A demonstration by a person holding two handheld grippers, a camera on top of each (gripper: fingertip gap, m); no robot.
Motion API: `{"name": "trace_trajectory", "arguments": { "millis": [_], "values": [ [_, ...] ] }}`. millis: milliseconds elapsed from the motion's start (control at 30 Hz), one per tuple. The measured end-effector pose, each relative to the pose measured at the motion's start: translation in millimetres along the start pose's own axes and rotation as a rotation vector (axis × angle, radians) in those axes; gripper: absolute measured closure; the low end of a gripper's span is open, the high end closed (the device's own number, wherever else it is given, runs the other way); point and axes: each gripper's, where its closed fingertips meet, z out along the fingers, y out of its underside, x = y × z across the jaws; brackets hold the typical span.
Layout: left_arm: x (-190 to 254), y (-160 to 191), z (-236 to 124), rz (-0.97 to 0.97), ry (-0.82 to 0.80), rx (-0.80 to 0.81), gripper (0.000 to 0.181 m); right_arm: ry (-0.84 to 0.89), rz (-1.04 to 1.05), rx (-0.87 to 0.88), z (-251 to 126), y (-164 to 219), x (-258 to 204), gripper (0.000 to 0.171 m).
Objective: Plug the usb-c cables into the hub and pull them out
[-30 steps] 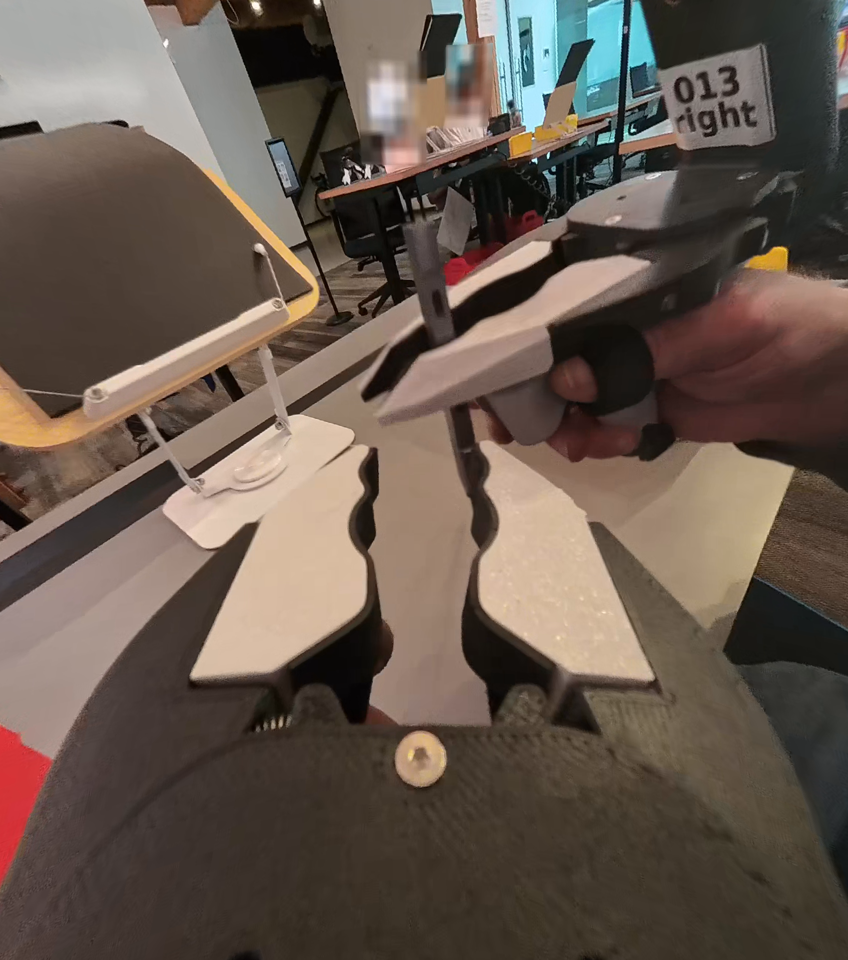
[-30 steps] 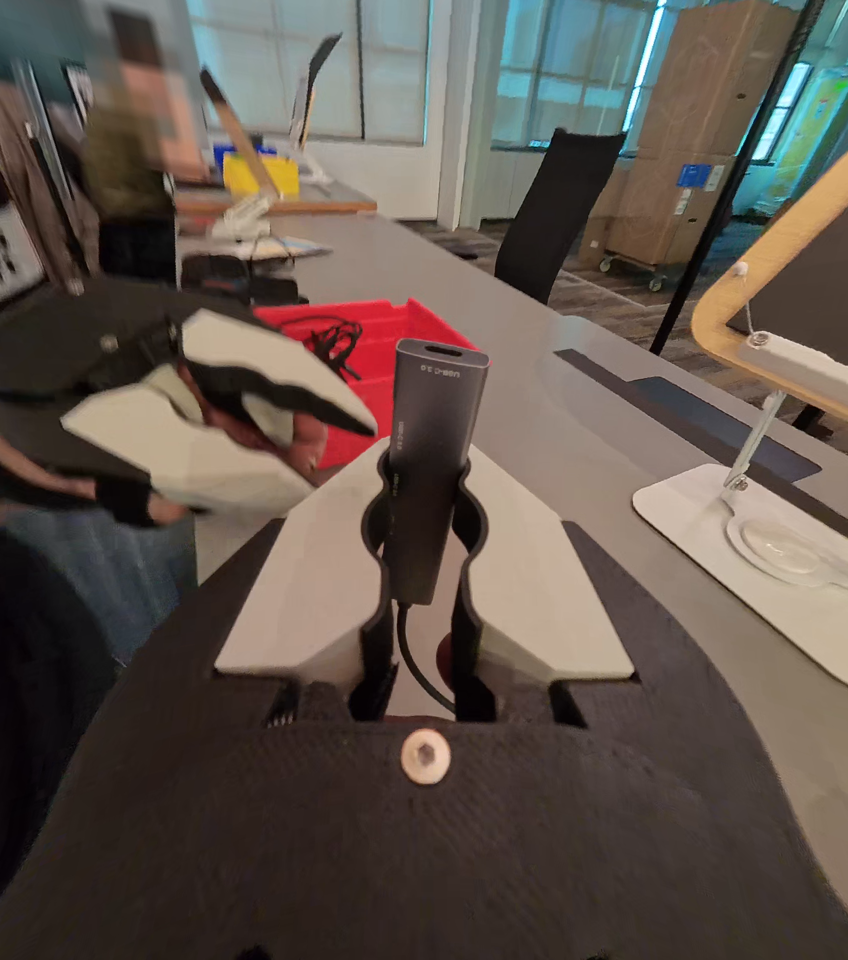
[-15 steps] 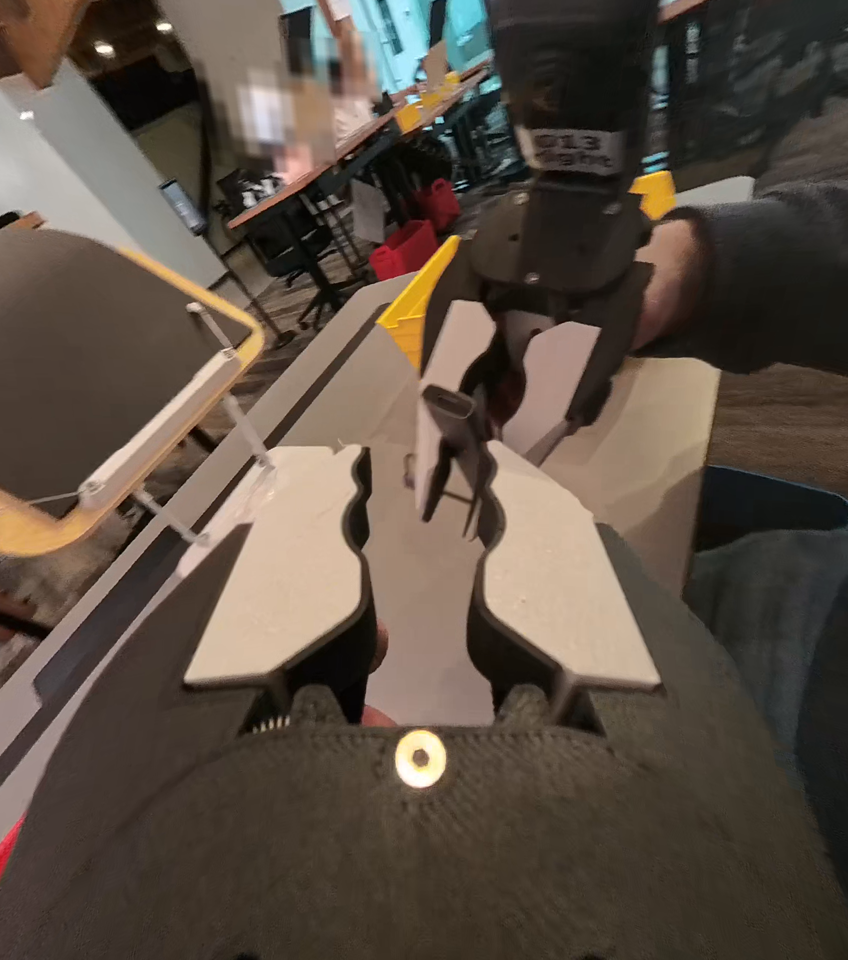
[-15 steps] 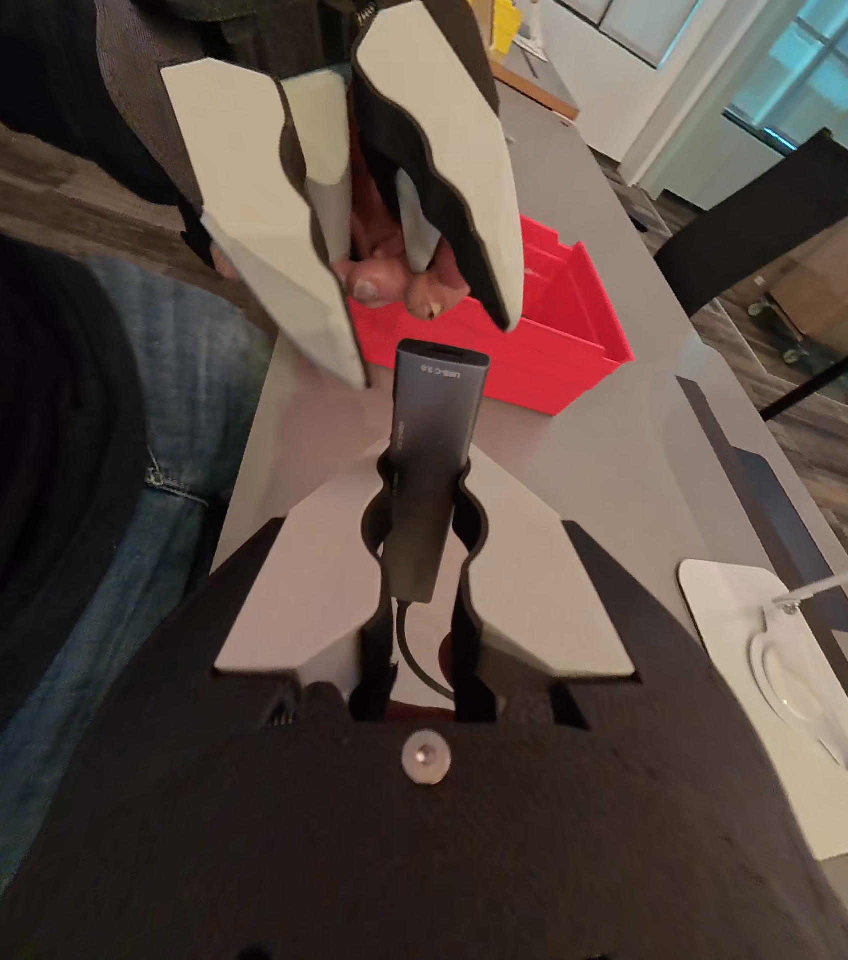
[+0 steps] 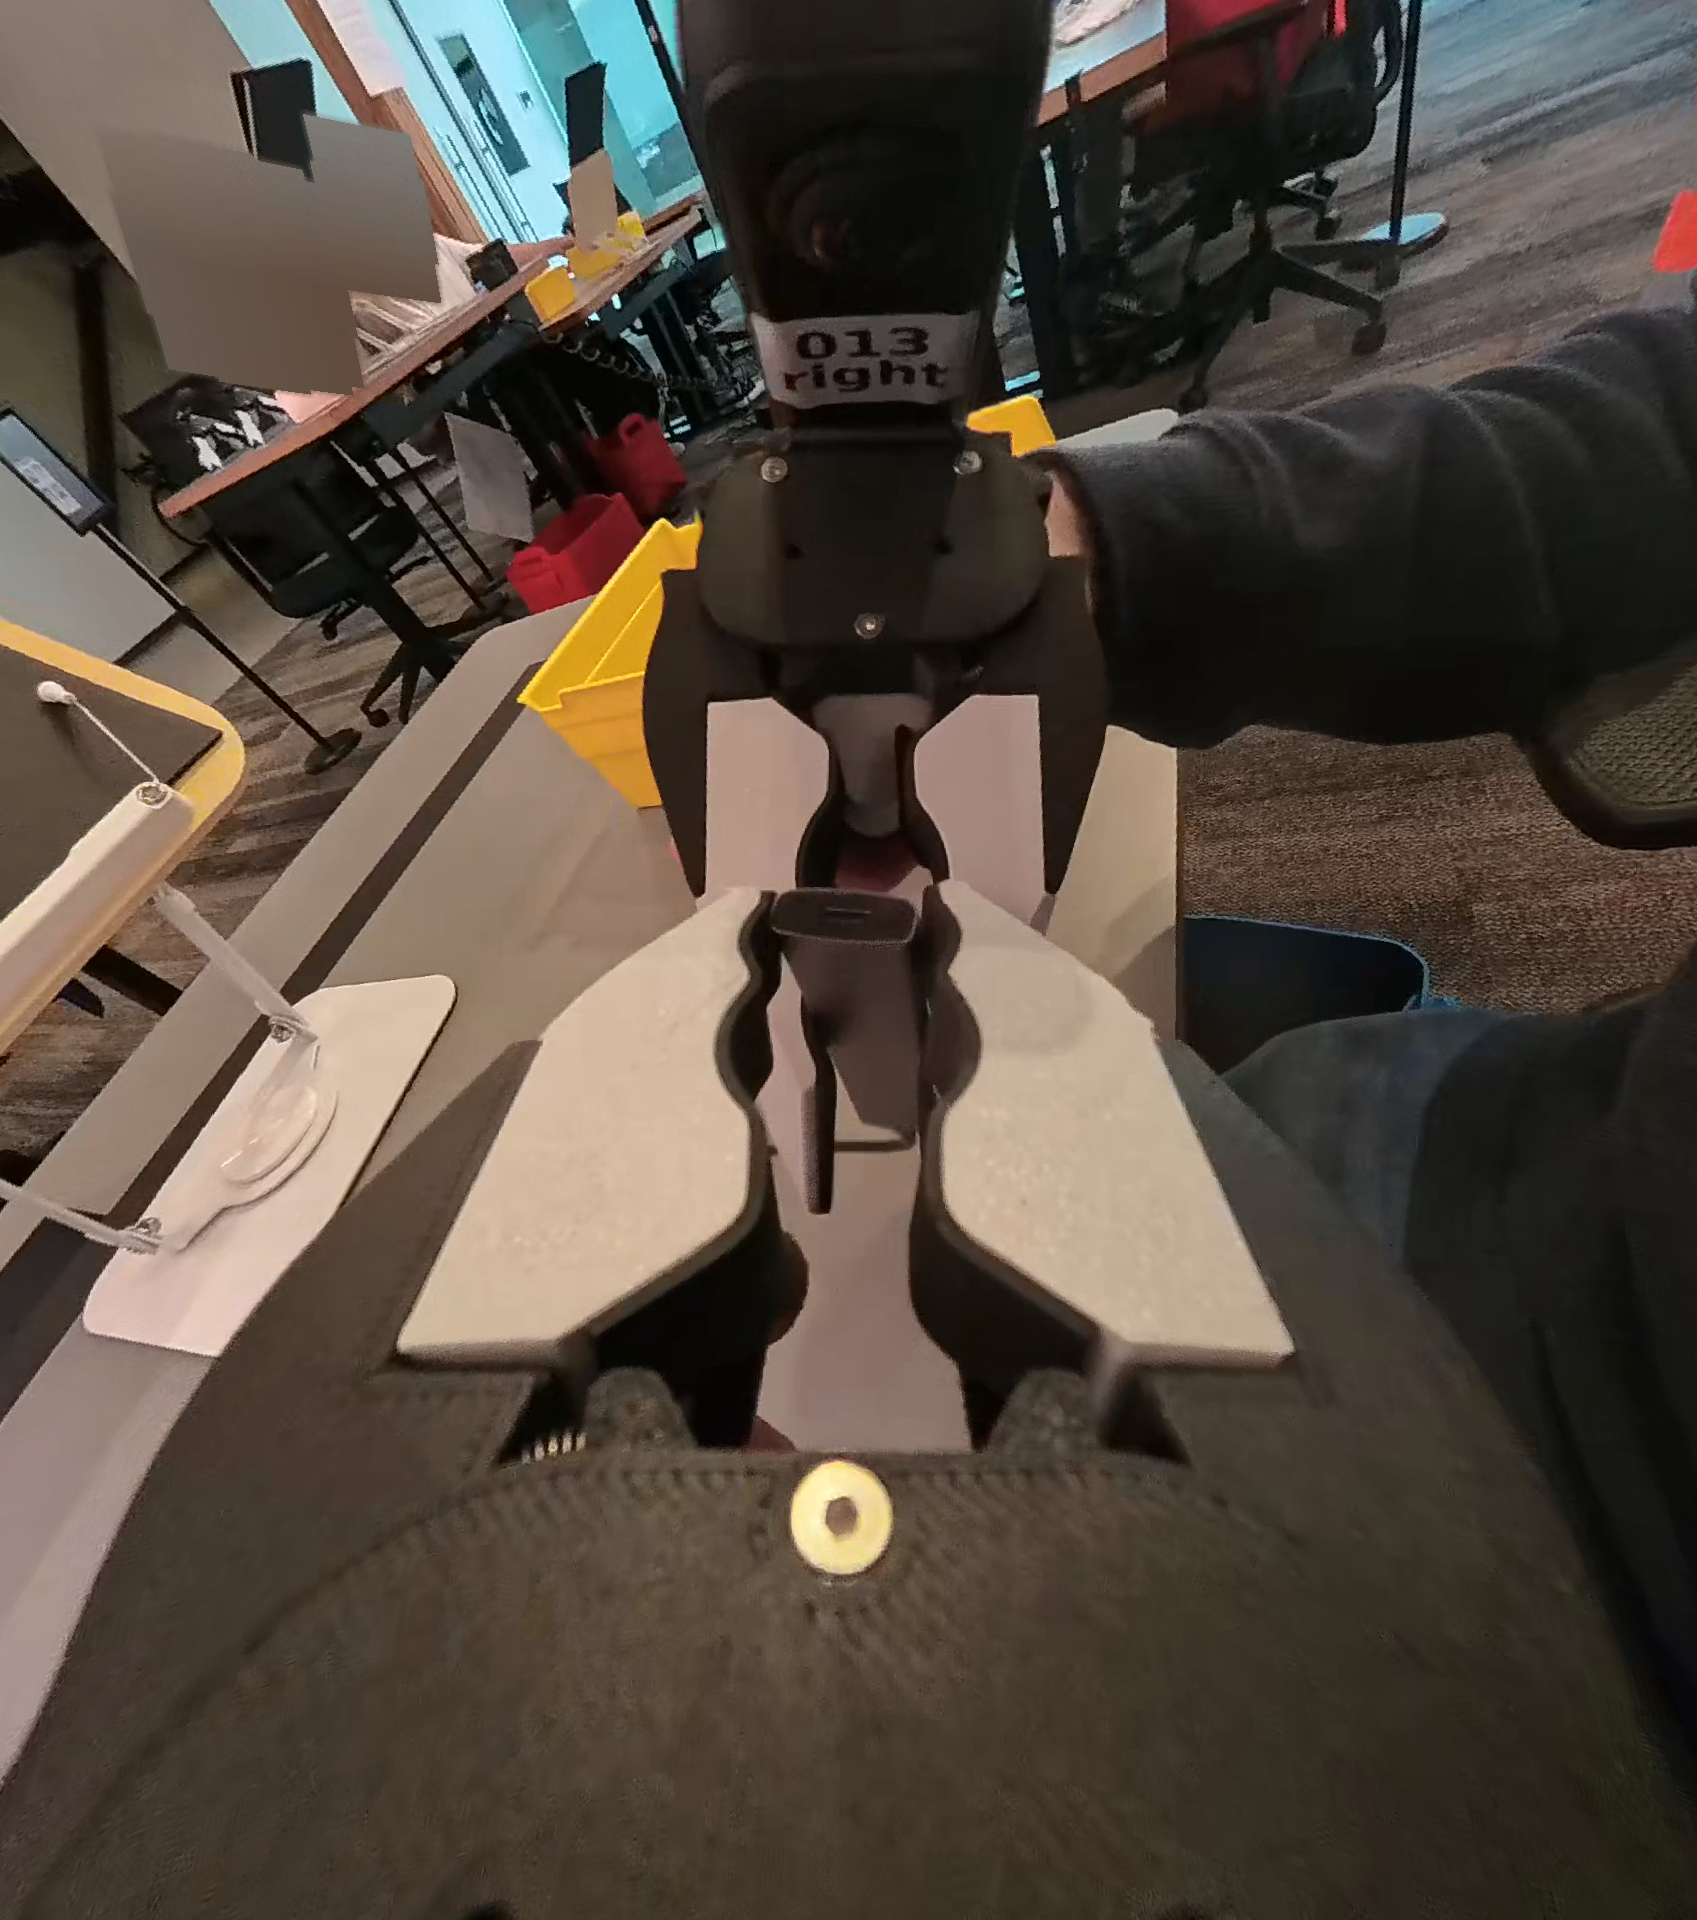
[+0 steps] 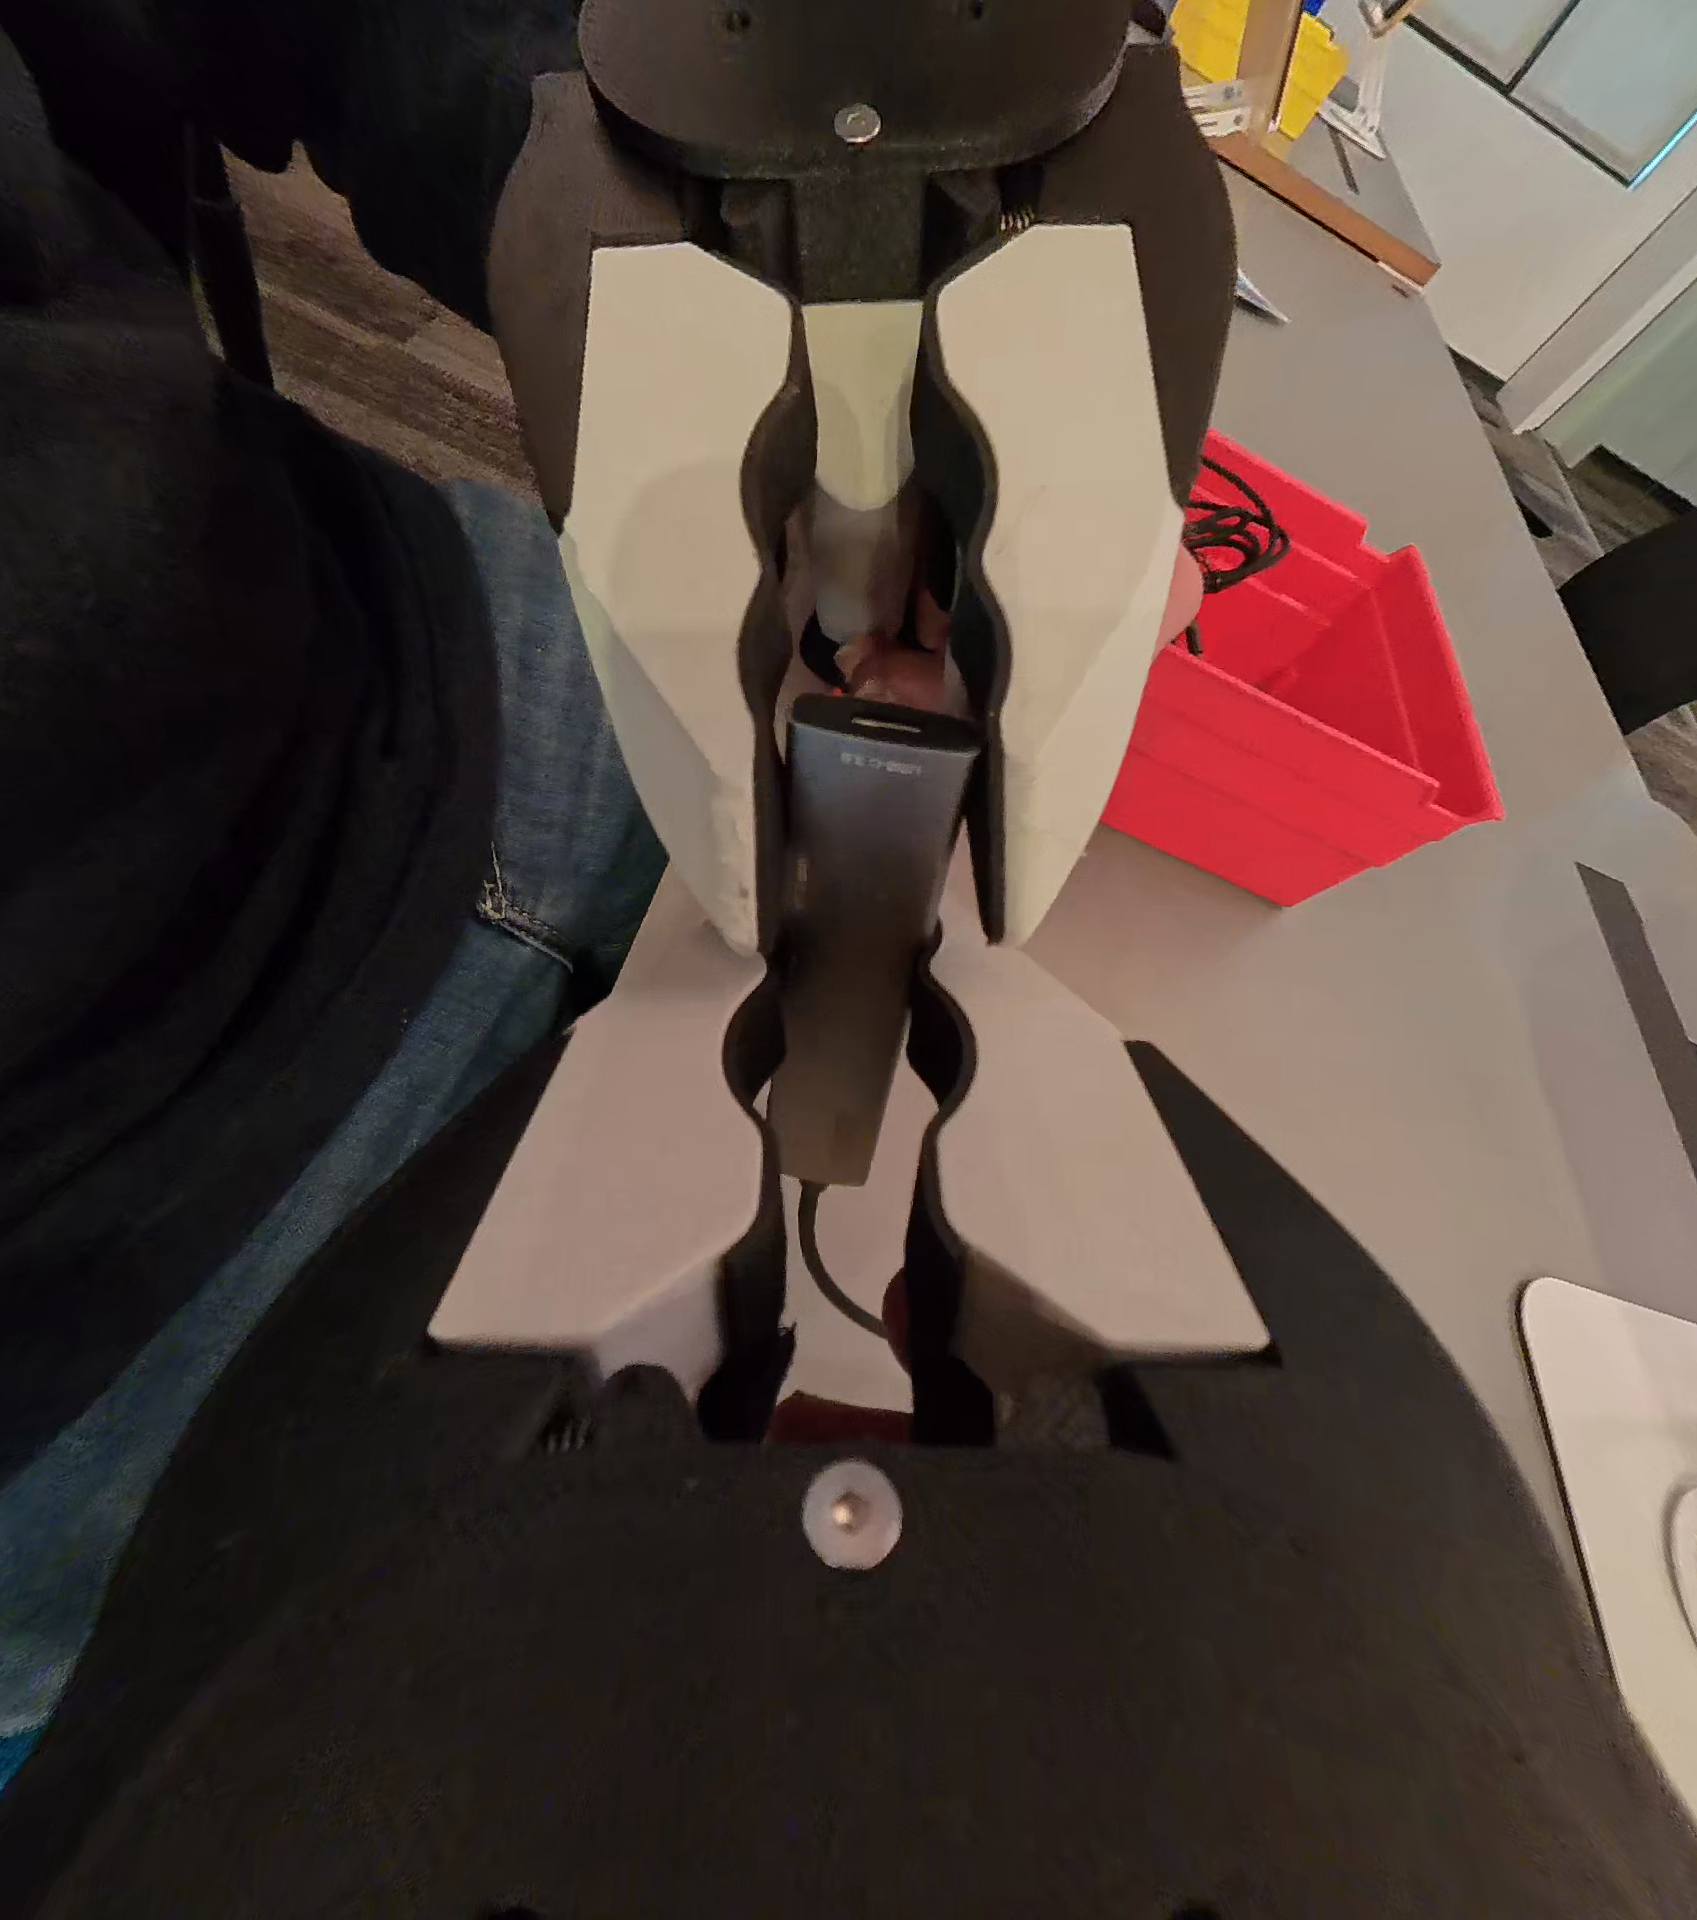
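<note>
The dark grey hub [image 6: 875,883] is held in the air between both grippers, its port end toward the left one. My right gripper [image 6: 849,961] is shut on the hub's lower half, and the hub's short cable [image 6: 823,1268] runs back between its fingers. My left gripper [image 6: 875,935] faces it head-on, with its jaws against both sides of the hub's port end. In the left wrist view the hub [image 5: 859,1039] sits between my left gripper's [image 5: 844,904] fingertips, with the right gripper [image 5: 870,873] just beyond. Black cables [image 6: 1228,530] lie in a red bin [image 6: 1343,790].
The grey table [image 5: 470,914] carries a white stand base [image 5: 304,1122] at its left and a yellow bin [image 5: 605,686] at the far end. A person's dark sleeve [image 5: 1343,540] and jeans [image 6: 459,1039] are close by. The stand base also shows in the right wrist view [image 6: 1654,1455]. About 6 cm separates my left fingertips from my right.
The two grippers turned to face each other and came together. My left gripper's jaws moved over the hub's free end and narrowed onto it. The right grip is unchanged.
</note>
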Motion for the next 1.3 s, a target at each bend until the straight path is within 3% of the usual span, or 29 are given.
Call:
{"name": "trace_trajectory", "arguments": {
  "millis": [267, 367, 667, 800, 933, 1100, 1300],
  "values": [
    [-12, -3, -1, -0.055, -0.091, 0.05, 0.156, 0.113, 0.022, 0.078, 4, -7, 12, 0.147],
    [-11, -3, -1, -0.079, -0.096, 0.063, 0.156, 0.158, 0.027, 0.099, 7, -6, 15, 0.155],
    [-3, -5, -3, -0.035, -0.043, 0.079, 0.157, 0.092, 0.016, 0.104, 7, -9, 7, 0.157],
    [-4, 5, -3, -0.031, -0.031, 0.025, 0.155, 0.092, 0.009, 0.016, 9, 5, 9, 0.157],
    [-11, 16, -12, -0.033, -0.058, -0.048, 0.137, 0.118, 0.003, -0.09, 9, 24, 14, 0.157],
    [-44, 31, -51, 0.044, -0.179, -0.17, 0.137, 0.117, 0.027, -0.211, 5, 50, 16, 0.158],
    [-112, 85, -144, 0.159, -0.383, -0.512, 0.138, 0.105, 0.041, -0.329, 3, 78, 16, 0.158]
  ]
}}
